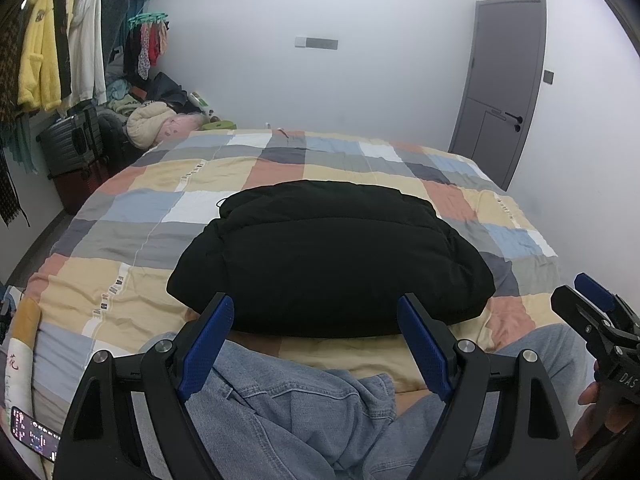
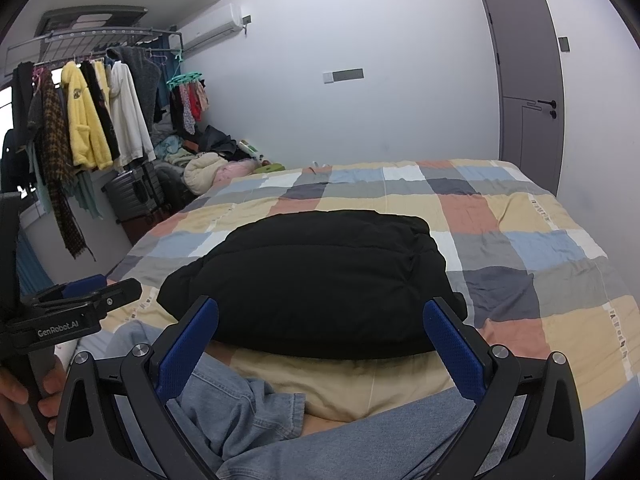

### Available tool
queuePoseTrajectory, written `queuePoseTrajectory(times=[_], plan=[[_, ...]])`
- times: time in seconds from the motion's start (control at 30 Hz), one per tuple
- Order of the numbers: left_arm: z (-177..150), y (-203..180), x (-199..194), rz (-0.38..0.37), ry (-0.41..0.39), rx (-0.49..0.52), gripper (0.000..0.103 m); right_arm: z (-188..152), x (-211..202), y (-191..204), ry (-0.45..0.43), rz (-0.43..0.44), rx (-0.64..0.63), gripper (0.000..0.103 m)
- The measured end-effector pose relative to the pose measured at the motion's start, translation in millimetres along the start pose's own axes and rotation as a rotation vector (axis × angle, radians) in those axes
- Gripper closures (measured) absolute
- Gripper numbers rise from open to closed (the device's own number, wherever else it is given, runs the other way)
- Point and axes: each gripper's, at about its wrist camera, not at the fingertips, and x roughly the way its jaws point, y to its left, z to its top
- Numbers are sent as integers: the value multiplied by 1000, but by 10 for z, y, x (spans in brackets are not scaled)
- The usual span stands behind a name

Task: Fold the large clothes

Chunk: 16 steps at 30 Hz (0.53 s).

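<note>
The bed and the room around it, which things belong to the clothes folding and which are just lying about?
Part of the job:
black padded jacket, folded on the bed
denim garment at the near edge

Just lying about:
clothes on the rack
suitcase
pile in the corner
phone

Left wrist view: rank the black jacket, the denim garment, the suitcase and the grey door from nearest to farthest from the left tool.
1. Denim garment, directly beneath the open left tool.
2. Black jacket, folded on the bed just ahead.
3. Suitcase, off the bed's far left side.
4. Grey door, in the back wall, right.
</note>
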Motion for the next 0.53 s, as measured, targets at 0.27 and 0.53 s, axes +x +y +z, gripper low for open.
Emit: queuePoseTrajectory(times=[0.27,0.53], plan=[[5,-8,4,-4,1,-5,19,-14,11,18,-2,-1,-4,0],[3,15,-21,-6,-2,-15,19,-29,8,37,-2,-4,-4,0]])
